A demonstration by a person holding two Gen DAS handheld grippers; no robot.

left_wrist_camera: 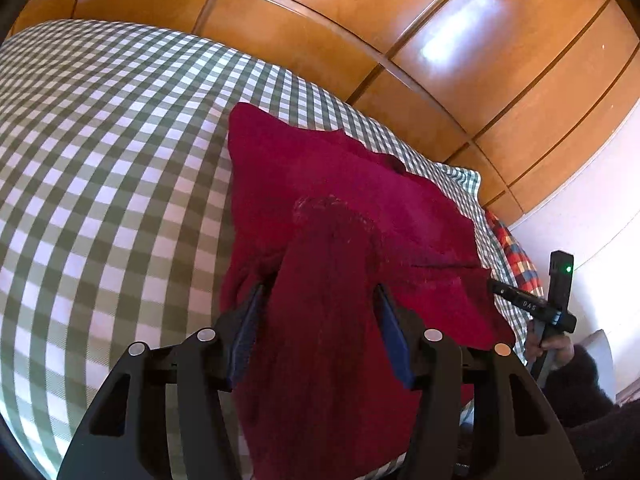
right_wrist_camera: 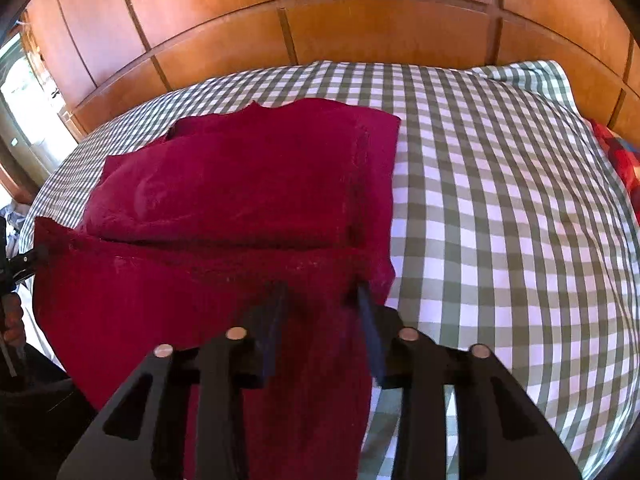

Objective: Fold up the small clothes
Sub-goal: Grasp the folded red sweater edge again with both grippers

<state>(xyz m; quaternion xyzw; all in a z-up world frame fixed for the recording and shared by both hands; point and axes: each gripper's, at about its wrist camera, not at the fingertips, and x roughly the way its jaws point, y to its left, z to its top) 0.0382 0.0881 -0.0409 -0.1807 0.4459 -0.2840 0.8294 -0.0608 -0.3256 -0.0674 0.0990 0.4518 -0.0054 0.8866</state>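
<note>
Fingers of the left gripper (left_wrist_camera: 320,292) and right gripper (right_wrist_camera: 322,292) each appear clamped on the near edge of the red garment (right_wrist_camera: 248,176), which passes between both finger pairs. Side folds look complete on the checked bedspread (right_wrist_camera: 500,200); 1 fold of the near edge toward the far edge remains.

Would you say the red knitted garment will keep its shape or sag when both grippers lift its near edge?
The red garment will probably sag: its near edge already droops between the left gripper and the right gripper. Its fuzzy knit looks grippy, so slipping seems unlikely. Being thick, it may drag slightly on the checked sheet.
</note>
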